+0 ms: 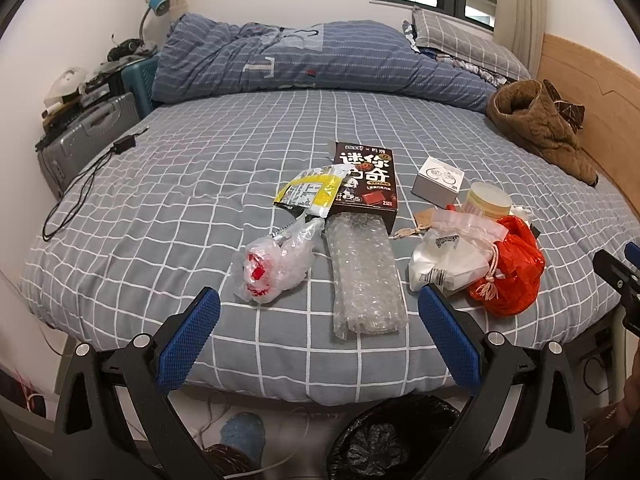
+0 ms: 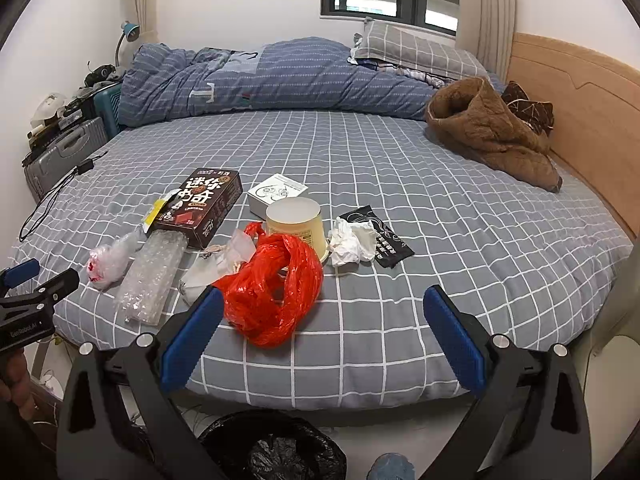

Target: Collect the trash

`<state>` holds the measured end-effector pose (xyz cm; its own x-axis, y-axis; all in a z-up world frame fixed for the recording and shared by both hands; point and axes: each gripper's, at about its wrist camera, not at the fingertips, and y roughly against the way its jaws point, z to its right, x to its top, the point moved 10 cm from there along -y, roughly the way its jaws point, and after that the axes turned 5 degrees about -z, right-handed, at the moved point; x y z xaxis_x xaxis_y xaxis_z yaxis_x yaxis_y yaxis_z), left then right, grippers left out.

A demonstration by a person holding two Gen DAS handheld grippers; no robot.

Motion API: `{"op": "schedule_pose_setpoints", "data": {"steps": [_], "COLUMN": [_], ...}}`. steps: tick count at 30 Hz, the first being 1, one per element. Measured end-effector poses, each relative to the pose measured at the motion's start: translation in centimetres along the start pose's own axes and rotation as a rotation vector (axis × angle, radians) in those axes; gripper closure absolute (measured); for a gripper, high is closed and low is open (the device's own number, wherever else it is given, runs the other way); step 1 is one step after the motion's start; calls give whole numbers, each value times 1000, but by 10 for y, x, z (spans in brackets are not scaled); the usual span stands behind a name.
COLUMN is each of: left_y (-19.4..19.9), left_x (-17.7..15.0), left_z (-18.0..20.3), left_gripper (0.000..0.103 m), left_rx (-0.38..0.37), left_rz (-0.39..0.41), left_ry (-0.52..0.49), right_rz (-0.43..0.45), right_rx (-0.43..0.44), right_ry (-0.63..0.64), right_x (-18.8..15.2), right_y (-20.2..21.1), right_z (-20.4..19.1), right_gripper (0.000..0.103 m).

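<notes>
Looking through the left wrist view, the left gripper (image 1: 319,312) hangs with its blue pads wide apart and nothing between them, above the near edge of the bed (image 1: 160,208), whose grey checked sheet carries the trash: a clear plastic bag (image 1: 276,268), a strip of bubble wrap (image 1: 366,280) poking out of a dark snack box (image 1: 370,180), a yellow wrapper (image 1: 310,194) and a red plastic bag (image 1: 510,270). A bin lined with a black bag (image 1: 392,436) sits on the floor just below the mattress edge. The likely trouble is the soft, slippery film: a shallow pinch could catch only a fold, or snag the sheet along with it. From the right wrist view, the right gripper (image 2: 323,308) is likewise spread and empty, just short of the red plastic bag, with a cream cup (image 2: 298,222), a crumpled tissue (image 2: 352,242), a black sachet (image 2: 378,236) and a small white box (image 2: 276,196) beyond. Dragging the red bag could tip the cup touching it, and light pieces might miss the bin. A rolled blue quilt (image 2: 260,80), a brown jacket (image 2: 492,132) and a wooden headboard (image 2: 580,100) border the bed.
</notes>
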<state>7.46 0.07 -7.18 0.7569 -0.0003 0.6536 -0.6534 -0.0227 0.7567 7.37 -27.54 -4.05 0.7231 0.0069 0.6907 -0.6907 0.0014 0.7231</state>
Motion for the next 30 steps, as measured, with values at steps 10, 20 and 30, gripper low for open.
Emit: {"op": "schedule_pose_setpoints", "data": {"steps": [10, 20, 30], "left_y": [1, 5, 6], "left_x": [0, 3, 3], "left_z": [1, 5, 4], "left_gripper": [6, 6, 6], "left_rx": [0, 6, 12], "left_rz": [2, 14, 19], "left_ry": [-3, -3, -3], "right_rz": [-1, 5, 5], "right_rx": [-1, 3, 2], "right_ry": [-2, 1, 1], "right_x": [1, 3, 3], "right_y": [-1, 1, 1], "right_z": [1, 2, 2], "right_gripper": [7, 7, 7]}}
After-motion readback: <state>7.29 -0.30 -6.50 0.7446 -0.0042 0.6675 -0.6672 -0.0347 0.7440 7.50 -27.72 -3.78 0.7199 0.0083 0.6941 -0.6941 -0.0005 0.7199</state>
